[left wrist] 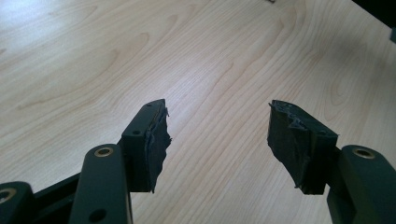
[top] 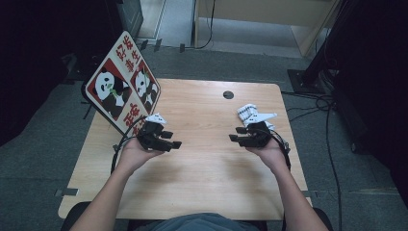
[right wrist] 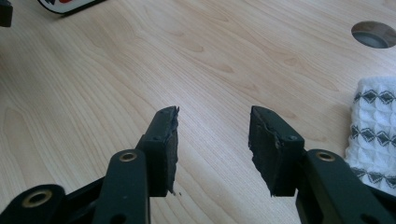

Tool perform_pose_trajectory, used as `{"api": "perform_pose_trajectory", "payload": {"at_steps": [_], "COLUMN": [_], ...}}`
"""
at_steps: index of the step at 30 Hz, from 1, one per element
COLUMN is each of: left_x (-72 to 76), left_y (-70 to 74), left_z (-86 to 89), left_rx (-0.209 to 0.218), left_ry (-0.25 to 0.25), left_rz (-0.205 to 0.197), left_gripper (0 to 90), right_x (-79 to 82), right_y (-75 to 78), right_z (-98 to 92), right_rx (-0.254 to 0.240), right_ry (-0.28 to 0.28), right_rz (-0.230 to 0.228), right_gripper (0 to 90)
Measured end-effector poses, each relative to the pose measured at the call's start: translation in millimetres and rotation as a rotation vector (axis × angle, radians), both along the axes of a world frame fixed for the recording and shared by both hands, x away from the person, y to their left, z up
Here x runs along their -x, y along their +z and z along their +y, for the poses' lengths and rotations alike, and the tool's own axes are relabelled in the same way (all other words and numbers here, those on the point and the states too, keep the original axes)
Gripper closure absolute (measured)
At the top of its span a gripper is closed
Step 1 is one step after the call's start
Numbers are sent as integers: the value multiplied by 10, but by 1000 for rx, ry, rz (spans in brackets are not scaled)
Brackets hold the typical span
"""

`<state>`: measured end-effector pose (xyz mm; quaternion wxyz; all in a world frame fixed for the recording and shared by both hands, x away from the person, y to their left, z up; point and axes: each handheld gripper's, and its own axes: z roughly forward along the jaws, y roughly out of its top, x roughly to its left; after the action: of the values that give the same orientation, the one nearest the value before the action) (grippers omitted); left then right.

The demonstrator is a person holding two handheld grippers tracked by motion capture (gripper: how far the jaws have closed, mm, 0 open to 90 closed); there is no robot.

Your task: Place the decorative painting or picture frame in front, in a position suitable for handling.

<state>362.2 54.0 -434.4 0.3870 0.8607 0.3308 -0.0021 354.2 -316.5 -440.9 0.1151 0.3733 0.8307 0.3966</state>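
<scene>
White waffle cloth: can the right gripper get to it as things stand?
Probably yes. The right gripper is open with nothing between its jaws, and the white waffle cloth lies just beside it on bare table, with nothing in the way.

In the high view the right gripper (top: 240, 139) covers part of the white patterned cloth (top: 249, 113), and in the right gripper view that cloth (right wrist: 373, 126) runs off the right edge. The panda sign (top: 122, 84) overhangs the tabletop (top: 207, 168); its lettering is too small to read. The sign's corner (right wrist: 70, 3) is cut off at the top.
</scene>
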Motion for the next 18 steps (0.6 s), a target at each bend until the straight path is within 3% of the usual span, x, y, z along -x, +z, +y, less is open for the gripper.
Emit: {"api": "perform_pose_trajectory", "payload": {"at_steps": [9,18], "left_x": [18,27], "left_y": [23,13], "left_z": [80,95], "left_rx": [46,34], "left_ry": [47,54], "left_rz": [-11,-16], "left_gripper": [387,393], "right_x": [-24,-53], "right_y": [13,-1], "right_z": [15,-11], "right_rx": [12,16], "right_ry": [6,-2], "right_rz": [6,21], "right_gripper": [504,491]}}
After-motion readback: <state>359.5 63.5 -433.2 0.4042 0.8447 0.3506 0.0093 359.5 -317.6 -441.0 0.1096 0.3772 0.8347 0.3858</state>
